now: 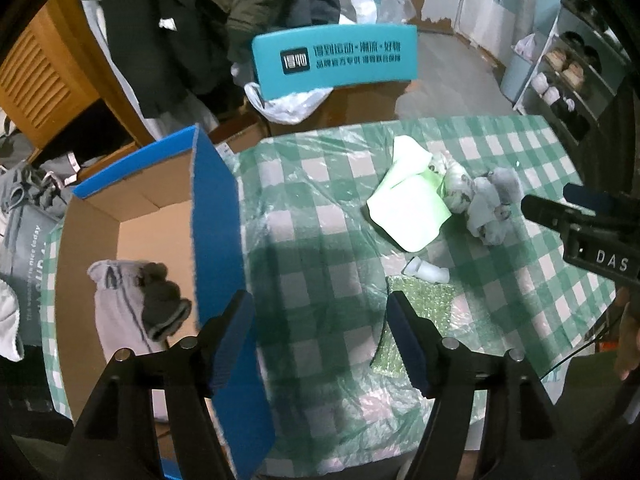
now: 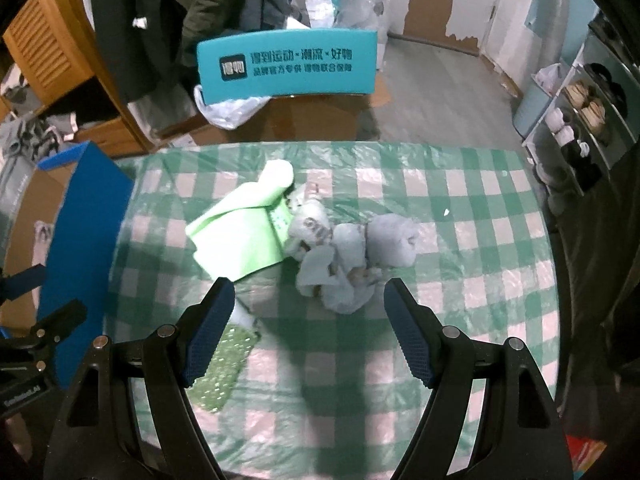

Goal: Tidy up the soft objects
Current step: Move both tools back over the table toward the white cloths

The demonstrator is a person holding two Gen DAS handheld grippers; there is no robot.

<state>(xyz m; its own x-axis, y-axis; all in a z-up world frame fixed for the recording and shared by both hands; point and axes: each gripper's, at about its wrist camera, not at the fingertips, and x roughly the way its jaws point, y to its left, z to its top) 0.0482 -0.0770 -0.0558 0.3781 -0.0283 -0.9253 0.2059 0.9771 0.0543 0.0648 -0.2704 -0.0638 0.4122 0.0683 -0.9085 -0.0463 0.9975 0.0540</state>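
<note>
A blue cardboard box (image 1: 218,216) stands open at the table's left; a grey sock-like cloth (image 1: 132,308) lies inside it. My left gripper (image 1: 320,336) hovers open and empty above the box's right wall. On the green checked tablecloth (image 2: 460,240) lie a folded light-green cloth (image 2: 240,236), a grey-blue crumpled soft bundle (image 2: 356,256), a small white piece (image 1: 426,270) and a green glittery pouch (image 2: 224,364). My right gripper (image 2: 308,328) is open just in front of the grey bundle, nothing between its fingers. It also shows in the left wrist view as the right gripper (image 1: 580,220).
A teal sign (image 2: 288,64) stands beyond the table's far edge with plastic bags (image 2: 228,110) below it. Dark coats (image 1: 192,20) hang at the back left, a wooden cabinet (image 1: 40,76) farther left. A shoe rack (image 2: 580,116) is on the right.
</note>
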